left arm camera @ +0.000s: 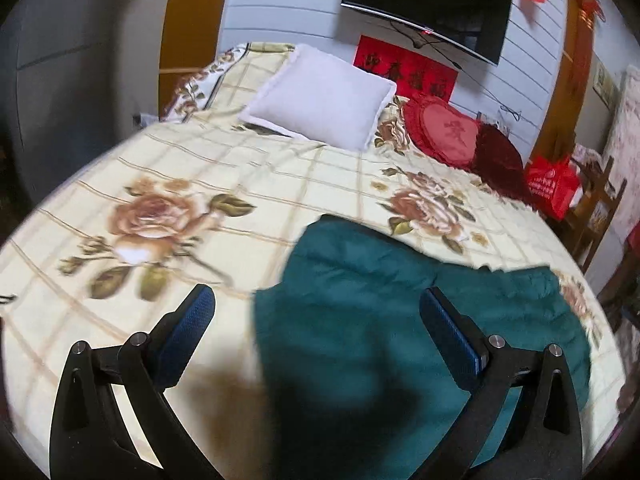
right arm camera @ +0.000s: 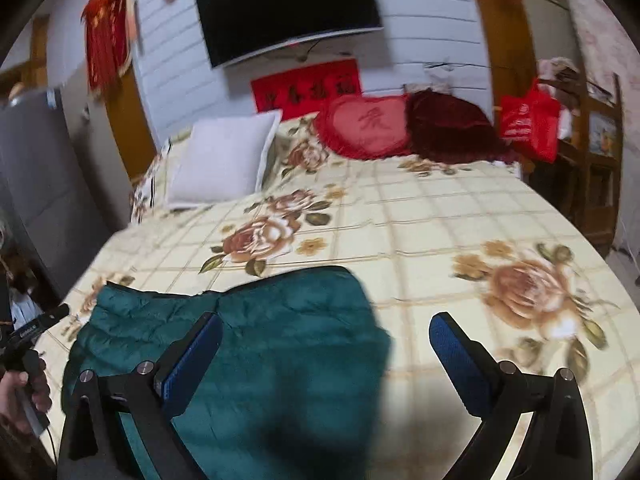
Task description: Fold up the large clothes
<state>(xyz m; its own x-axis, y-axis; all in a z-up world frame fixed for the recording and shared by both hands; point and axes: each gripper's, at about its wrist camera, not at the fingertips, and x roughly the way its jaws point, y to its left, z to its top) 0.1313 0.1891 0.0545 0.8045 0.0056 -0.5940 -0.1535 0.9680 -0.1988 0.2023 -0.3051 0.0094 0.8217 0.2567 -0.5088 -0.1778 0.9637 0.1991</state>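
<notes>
Teal padded garment (left arm camera: pixel 400 320) lying on the floral bedspread (left arm camera: pixel 160 168), at the near edge of the bed, partly folded into a thick block. Far hem reaching roughly mid-bed; rest of the spread beyond it bare up to the cushions. Wide open room on the spread left of the garment in left wrist view, right of it in right wrist view.

Left gripper (left arm camera: pixel 316 320) spread wide, nothing between the blue pads, hovering above the garment's left edge; contact with cloth cannot be told. Right gripper (right arm camera: pixel 326 344) likewise wide apart and empty, over the garment's (right arm camera: pixel 248 344) right edge.

White pillow (left arm camera: pixel 320 96) at the head end, red heart cushion (left arm camera: pixel 444 128) beside it, dark red cushion (left arm camera: pixel 500 152) touching the heart one. Black TV (left arm camera: pixel 428 4) on the wall above, red banner (left arm camera: pixel 404 68) under it. Red bag (left arm camera: pixel 552 184) off the bed's far right corner, next to a wooden chair (left arm camera: pixel 596 208).

Near end of garment cut off by lower frame and darkened by shadow in both views; type of garment unclear. Both frames motion-blurred, banner text unreadable.

Right wrist view only: hand (right arm camera: pixel 20 396) at left edge gripping a black handle, red tassel decoration (right arm camera: pixel 106 28) on wall. Left wrist view only: grey wardrobe (left arm camera: pixel 60 80) at far left.
</notes>
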